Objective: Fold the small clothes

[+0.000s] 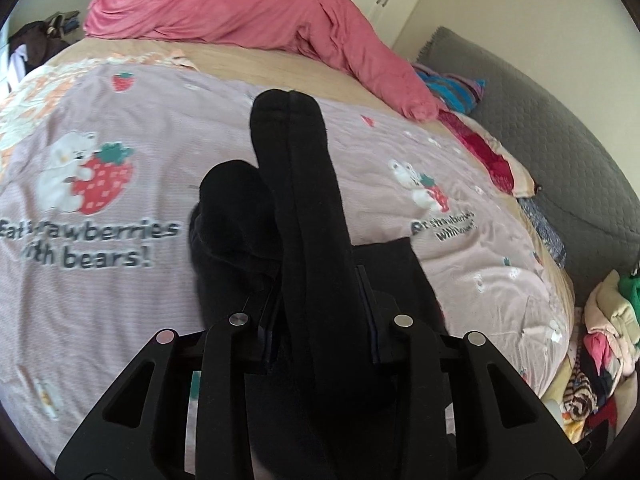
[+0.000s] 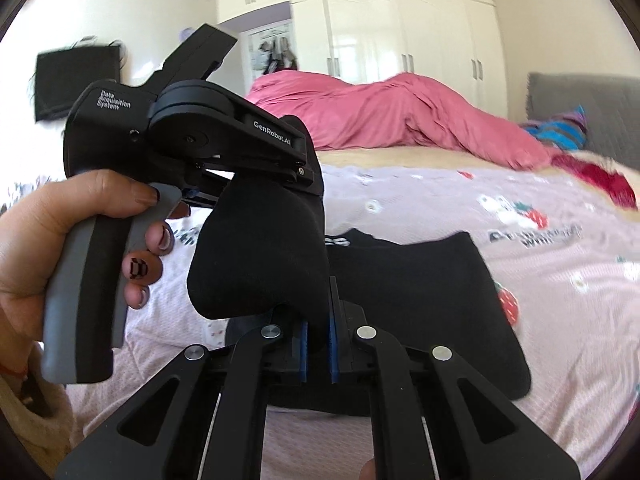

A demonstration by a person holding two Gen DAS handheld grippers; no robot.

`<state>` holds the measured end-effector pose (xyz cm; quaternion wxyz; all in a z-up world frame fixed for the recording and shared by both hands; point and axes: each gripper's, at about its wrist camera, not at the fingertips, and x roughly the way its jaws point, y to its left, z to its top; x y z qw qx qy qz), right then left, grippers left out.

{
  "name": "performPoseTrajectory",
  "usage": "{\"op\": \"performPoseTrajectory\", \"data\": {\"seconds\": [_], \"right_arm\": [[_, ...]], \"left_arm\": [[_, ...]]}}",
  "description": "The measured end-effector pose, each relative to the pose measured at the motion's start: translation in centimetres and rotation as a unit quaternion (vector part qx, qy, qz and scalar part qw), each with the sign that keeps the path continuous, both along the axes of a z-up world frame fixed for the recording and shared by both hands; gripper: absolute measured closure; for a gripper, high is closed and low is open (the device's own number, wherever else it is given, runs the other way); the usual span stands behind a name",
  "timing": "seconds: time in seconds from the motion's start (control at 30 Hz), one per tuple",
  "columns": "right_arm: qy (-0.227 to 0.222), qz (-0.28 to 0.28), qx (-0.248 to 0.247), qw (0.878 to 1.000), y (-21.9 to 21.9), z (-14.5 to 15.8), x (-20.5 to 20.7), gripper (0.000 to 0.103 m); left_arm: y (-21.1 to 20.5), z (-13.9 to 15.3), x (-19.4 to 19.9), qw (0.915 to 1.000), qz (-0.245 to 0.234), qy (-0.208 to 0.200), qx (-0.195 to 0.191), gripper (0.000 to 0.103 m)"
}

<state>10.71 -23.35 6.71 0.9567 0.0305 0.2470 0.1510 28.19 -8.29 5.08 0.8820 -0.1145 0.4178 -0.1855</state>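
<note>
Right wrist view: your right gripper [image 2: 316,354] and left gripper [image 2: 308,168] both clamp the black sock [image 2: 260,256] above the black garment [image 2: 432,300].

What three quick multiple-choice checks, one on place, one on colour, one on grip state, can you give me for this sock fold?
1. Where does the black folded garment lie?
A. on the strawberry-print cover
B. on the grey headboard
C. on the pink duvet

2. What colour is the sock that is held up?
A. white
B. black
C. red

3. How is the sock held?
A. it lies loose on the bed
B. only the left gripper holds it
C. both grippers are shut on it

Answers:
1. A: the garment lies flat on the strawberry-print cover, in front of the pink duvet.
2. B: the sock is black in both wrist views.
3. C: the right gripper clamps one end between its blue pads, and the left gripper clamps the other, with the sock in the air between them.
</note>
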Motion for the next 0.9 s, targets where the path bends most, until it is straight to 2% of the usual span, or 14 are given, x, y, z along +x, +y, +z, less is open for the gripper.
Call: {"op": "performPoseTrajectory", "data": {"seconds": [0.13, 0.33, 0.43, 0.5, 0.53, 0.57, 0.6, 0.67, 0.73, 0.8, 0.83, 0.9], "right_arm": [[0.028, -0.02, 0.033, 0.999, -2.5, -0.9, 0.4, 0.097], [0.089, -0.044, 0.102, 0.99, -6.0, -3.3, 1.1, 0.097], [0.111, -0.044, 0.128, 0.985, -7.3, -4.2, 1.3, 0.097], [0.123, -0.043, 0.137, 0.982, -7.6, -4.6, 1.5, 0.096], [0.131, -0.042, 0.139, 0.981, -7.8, -4.8, 1.6, 0.096], [0.139, -0.044, 0.142, 0.979, -8.0, -5.0, 1.6, 0.096], [0.145, -0.046, 0.148, 0.977, -8.3, -5.2, 1.6, 0.095], [0.157, -0.055, 0.161, 0.973, -9.2, -5.5, 1.6, 0.093], [0.169, -0.062, 0.179, 0.967, -10.1, -6.0, 1.6, 0.087], [0.182, -0.058, 0.197, 0.962, -10.8, -6.3, 1.8, 0.082], [0.19, -0.051, 0.207, 0.958, -11.3, -6.5, 1.8, 0.081], [0.2, -0.036, 0.232, 0.951, -12.0, -6.5, 1.8, 0.072]], "left_arm": [[-3.3, -1.2, 1.0, 0.9993, -0.016, 0.022, 0.026, 0.079], [-7.4, -3.2, 1.7, 0.9968, -0.03, 0.046, 0.059, 0.079], [-8.8, -4.0, 2.1, 0.9958, -0.032, 0.054, 0.067, 0.077], [-9.5, -4.5, 2.2, 0.9954, -0.035, 0.057, 0.069, 0.069], [-9.9, -4.8, 2.3, 0.9953, -0.039, 0.059, 0.066, 0.065], [-10.1, -5.0, 2.5, 0.9954, -0.043, 0.061, 0.059, 0.051], [-10.2, -5.3, 2.6, 0.9958, -0.052, 0.066, 0.037, 0.038], [-10.3, -5.2, 2.7, 0.9956, -0.062, 0.071, 0.001, 0.024], [-9.7, -4.8, 2.5, 0.9947, -0.065, 0.07, -0.037, 0.021], [-9.1, -4.3, 2.1, 0.9942, -0.063, 0.065, -0.058, 0.021], [-8.3, -3.9, 1.7, 0.9946, -0.059, 0.058, -0.062, 0.021], [-7.4, -3.4, 1.1, 0.996, -0.054, 0.048, -0.053, 0.021]]}}
